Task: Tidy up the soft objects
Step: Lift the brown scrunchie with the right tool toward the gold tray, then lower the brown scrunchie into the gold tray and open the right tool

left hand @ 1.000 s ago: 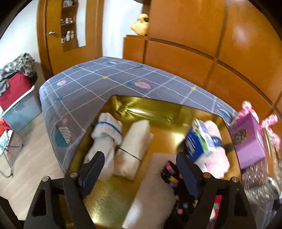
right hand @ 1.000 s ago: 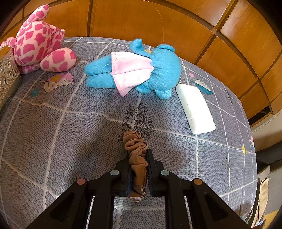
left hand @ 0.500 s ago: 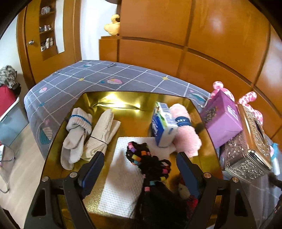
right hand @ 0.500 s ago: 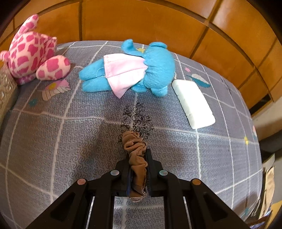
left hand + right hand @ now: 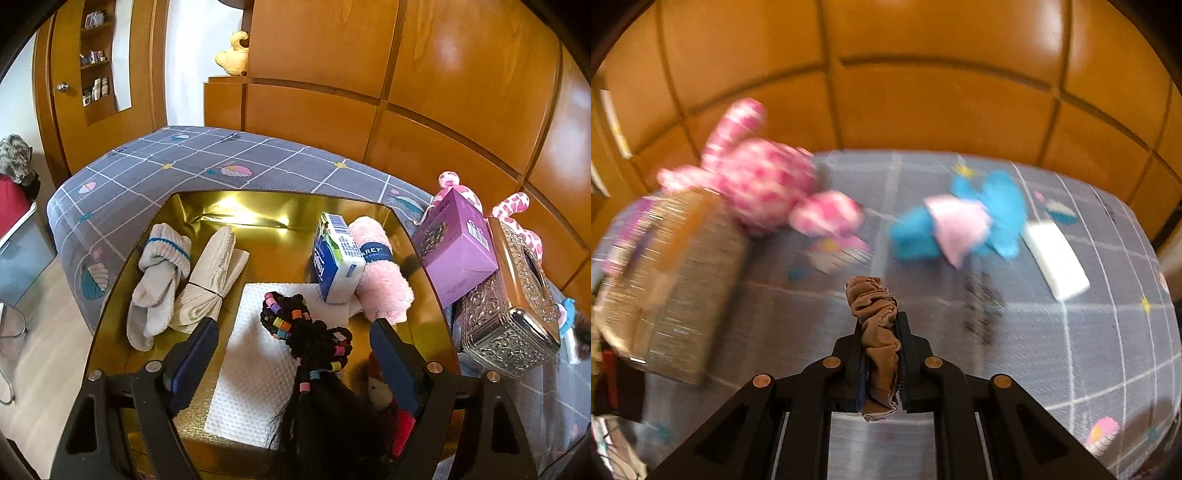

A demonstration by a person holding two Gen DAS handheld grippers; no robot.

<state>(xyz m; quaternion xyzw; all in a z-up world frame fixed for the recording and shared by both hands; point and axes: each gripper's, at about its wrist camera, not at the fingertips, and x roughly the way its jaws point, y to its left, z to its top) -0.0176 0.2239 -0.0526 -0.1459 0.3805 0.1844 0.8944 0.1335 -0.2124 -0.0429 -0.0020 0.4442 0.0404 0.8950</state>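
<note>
right gripper (image 5: pixel 881 354) clamps a brown stocking (image 5: pixel 875 314) above the bed (image 5: pixel 1071 350); left gripper (image 5: pixel 295 354) gapes over the gold tray (image 5: pixel 258 206); the slippery stocking could slide free.

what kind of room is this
Most likely a bedroom: a bed with a grey checked sheet, wooden wardrobe panels behind it, and plush toys, a pink spotted one and a blue one, lying on the sheet.

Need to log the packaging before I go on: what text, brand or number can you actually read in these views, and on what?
"REY" and "DISHCLOTH": dark band on the pink rolled cloth.
Blue and white carton: barcode and print, too small to read.
Purple box: barcode and print, unreadable.
Right wrist view: blurred, no text.
</note>
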